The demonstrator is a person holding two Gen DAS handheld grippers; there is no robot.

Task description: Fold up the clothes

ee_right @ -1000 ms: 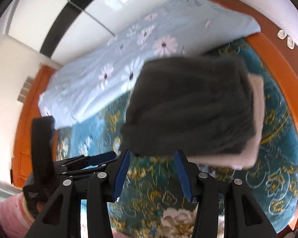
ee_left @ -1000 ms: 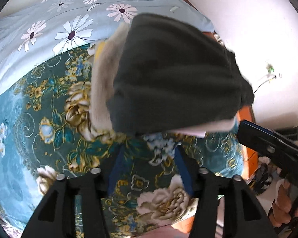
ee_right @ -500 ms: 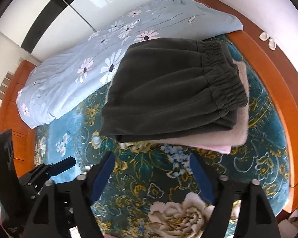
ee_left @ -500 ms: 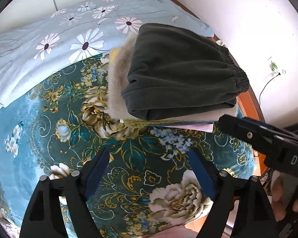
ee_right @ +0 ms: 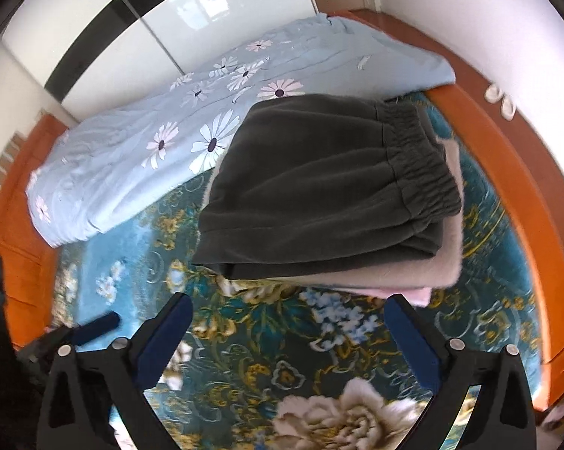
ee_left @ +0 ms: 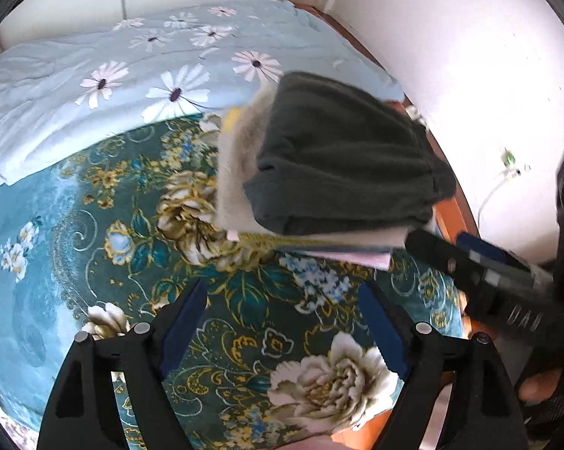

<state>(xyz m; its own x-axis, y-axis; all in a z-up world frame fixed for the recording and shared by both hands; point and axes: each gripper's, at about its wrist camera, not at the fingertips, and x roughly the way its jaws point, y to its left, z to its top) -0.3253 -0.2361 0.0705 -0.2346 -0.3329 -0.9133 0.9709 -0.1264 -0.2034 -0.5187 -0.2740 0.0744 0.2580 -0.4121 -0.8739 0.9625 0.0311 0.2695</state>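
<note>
Item: dark trousers (ee_right: pixel 319 183), folded, topmost of a stack. We find them ahead of and above both claws, clear of the fingertips, resting on a beige knit (ee_right: pixel 447 262) with a pink layer (ee_right: pixel 418 294) peeping out underneath. The stack sits on the floral blanket (ee_right: pixel 266 341), toward its far right side.

Change: a second ago both claws were narrow and close under the near edge of the trousers; half a second ago they had let go and drawn back. Now the left claw (ee_left: pixel 282 332) and the right claw (ee_right: pixel 287 337) are both spread wide and empty, and the trousers lie settled, though the left view is blurred. We judge the placing done and this garment finished; any next step would begin on another piece.

Orientation: in the right view, the elastic waistband (ee_right: pixel 413 157) runs along the trousers' right edge, angling away from the claw; the folded edge faces us. The long axis lies across the claw's line, left to right, waistband end rightward.

Surroundings: daisy quilt (ee_right: pixel 169 142) beyond the stack and to the left; orange bed frame (ee_right: pixel 514 172) to the right.
</note>
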